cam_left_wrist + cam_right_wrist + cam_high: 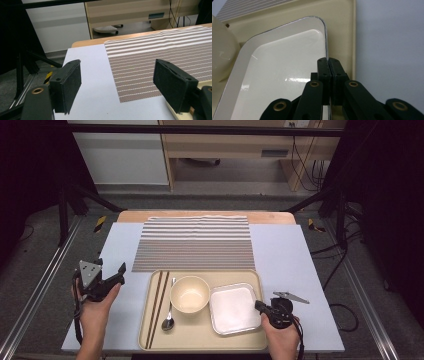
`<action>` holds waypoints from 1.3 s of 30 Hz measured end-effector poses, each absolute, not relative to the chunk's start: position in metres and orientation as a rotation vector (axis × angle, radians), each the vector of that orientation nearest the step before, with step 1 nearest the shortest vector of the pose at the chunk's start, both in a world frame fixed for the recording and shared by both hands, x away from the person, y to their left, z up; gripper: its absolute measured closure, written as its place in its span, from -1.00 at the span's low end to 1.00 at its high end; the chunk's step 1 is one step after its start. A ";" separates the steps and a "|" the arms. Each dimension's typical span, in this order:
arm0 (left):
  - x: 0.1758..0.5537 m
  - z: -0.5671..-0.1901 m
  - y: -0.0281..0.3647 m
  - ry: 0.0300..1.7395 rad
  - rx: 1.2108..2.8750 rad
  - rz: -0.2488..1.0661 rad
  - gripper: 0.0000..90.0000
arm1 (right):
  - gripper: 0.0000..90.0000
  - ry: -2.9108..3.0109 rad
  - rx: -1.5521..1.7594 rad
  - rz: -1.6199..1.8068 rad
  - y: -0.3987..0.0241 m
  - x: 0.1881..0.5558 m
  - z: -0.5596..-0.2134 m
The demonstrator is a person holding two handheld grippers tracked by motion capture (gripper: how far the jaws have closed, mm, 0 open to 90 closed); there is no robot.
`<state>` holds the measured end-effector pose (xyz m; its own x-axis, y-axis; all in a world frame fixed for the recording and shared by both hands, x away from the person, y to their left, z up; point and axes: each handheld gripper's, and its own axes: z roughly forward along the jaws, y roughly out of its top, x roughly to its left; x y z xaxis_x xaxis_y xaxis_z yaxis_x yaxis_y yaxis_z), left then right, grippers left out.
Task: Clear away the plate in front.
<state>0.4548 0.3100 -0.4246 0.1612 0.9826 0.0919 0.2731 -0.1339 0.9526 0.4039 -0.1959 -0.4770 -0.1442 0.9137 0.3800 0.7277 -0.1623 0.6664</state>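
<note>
At the serving tray's 3 o'clock edge, the right tool has its jaws pinched together on the rim of the white rectangular dish, which lies in the tray's right half. Just beside the dish at 9 o'clock stands a cream bowl, then a metal spoon and a pair of dark chopsticks along the tray's left side. A striped placemat covers the pale blue worktop at 12 o'clock from the tray. The left tool hangs at the tray's 9 o'clock over bare worktop, jaws wide apart and holding nothing. The right gripper view shows up close the closed pads meeting on the dish's edge; the left gripper view looks across the placemat to the wooden furniture beyond.
</note>
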 end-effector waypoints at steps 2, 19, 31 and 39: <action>0.455 -0.426 0.310 1.247 1.575 1.032 -0.50 | 0.88 1.868 1.868 1.208 -0.196 0.403 -0.478; 0.455 -0.439 0.316 1.268 1.576 1.005 -0.52 | 0.02 1.779 1.521 1.277 -0.207 0.411 -0.460; 0.454 -0.445 0.317 1.250 1.591 0.972 -0.61 | -0.67 1.724 1.353 1.249 -0.235 0.438 -0.459; 0.452 -0.445 0.316 1.215 1.591 0.955 -0.71 | -0.74 1.682 1.316 1.248 -0.251 0.441 -0.454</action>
